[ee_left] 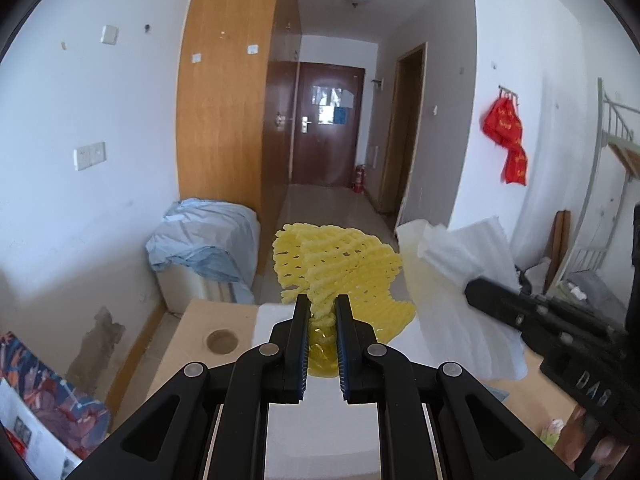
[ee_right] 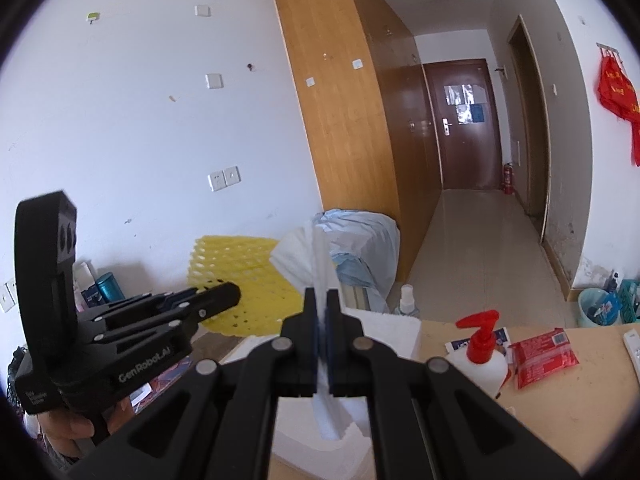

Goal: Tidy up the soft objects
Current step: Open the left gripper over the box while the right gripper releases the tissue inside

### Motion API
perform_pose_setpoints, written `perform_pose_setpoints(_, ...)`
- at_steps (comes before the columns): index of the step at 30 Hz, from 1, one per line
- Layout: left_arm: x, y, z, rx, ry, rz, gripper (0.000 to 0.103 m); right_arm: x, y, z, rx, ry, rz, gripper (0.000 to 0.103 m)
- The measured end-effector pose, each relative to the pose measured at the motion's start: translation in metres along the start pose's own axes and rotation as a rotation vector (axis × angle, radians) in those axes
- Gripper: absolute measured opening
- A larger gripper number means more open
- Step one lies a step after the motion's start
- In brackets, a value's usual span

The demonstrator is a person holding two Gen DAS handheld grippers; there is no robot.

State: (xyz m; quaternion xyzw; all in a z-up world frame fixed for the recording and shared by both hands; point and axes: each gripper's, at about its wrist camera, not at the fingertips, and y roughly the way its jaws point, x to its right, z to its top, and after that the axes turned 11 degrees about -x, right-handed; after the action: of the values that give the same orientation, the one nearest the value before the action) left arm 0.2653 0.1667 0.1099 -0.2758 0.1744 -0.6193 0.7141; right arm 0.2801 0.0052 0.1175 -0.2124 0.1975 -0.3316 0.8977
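Left tool [ee_left: 322,304]: clamped on a bunched fold of the yellow foam net [ee_left: 340,260]; both pads press on the net, and only a narrow gap remains between the fingers.
Yellow foam net: held up in the air in front of the left tool, fanned out above the pinch point; a lower portion hangs down between the fingers. In the right wrist view it shows as a flat yellow mesh [ee_right: 236,276] behind the left tool, in front of the white wall.
Right tool [ee_right: 321,300]: closed on a thin edge of the white foam sheet [ee_right: 320,264]; the fingers stand almost together with the sheet squeezed between the pads.
White foam sheet: lifted clear of the bench [ee_right: 560,392]; it rises above the right tool's tips and trails below them. In the left wrist view it appears as a crumpled white sheet [ee_left: 460,280] beside the yellow net, on its right.
White foam block [ee_left: 320,420]: lies on the bench below both tools.
Bench contents, right wrist view: pump bottle with red head [ee_right: 480,352], red packet [ee_right: 544,356], clear spray bottle [ee_right: 406,300].
Background: wooden wardrobe [ee_left: 224,120], dark door [ee_left: 328,128] at the end of the corridor, blue cloth [ee_left: 208,240] draped over a white unit near the wall.
Person: a hand [ee_right: 70,426] grips the left tool's handle, partly visible at the lower left of the right wrist view.
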Motion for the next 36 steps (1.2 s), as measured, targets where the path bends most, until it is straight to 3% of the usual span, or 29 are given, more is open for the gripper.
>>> perform_pose_setpoints(10,-0.002,0.018,0.016,-0.033,-0.018,-0.038,0.012,0.002,0.009,0.000,-0.017,0.014,0.008,0.005)
perform_pose_setpoints(23,-0.004,0.029,0.014,-0.082,-0.035,0.000,0.012,0.006,0.005,0.004,-0.007,0.031,0.006,0.005)
perform_pose_setpoints(29,0.002,0.041,0.014,-0.115,-0.008,0.020,0.019,0.005,0.001,0.005,0.004,0.028,0.009,0.005)
perform_pose_setpoints(33,0.005,0.048,0.013,-0.151,0.010,0.024,0.033,0.007,-0.003,0.004,0.015,0.031,0.012,0.005)
perform_pose_setpoints(35,0.006,0.051,0.014,-0.165,0.012,0.015,0.051,0.008,-0.005,0.004,0.019,0.031,0.013,0.005)
perform_pose_setpoints(36,0.006,0.051,0.014,-0.169,0.010,0.015,0.068,0.007,-0.005,0.004,0.020,0.031,0.013,0.005)
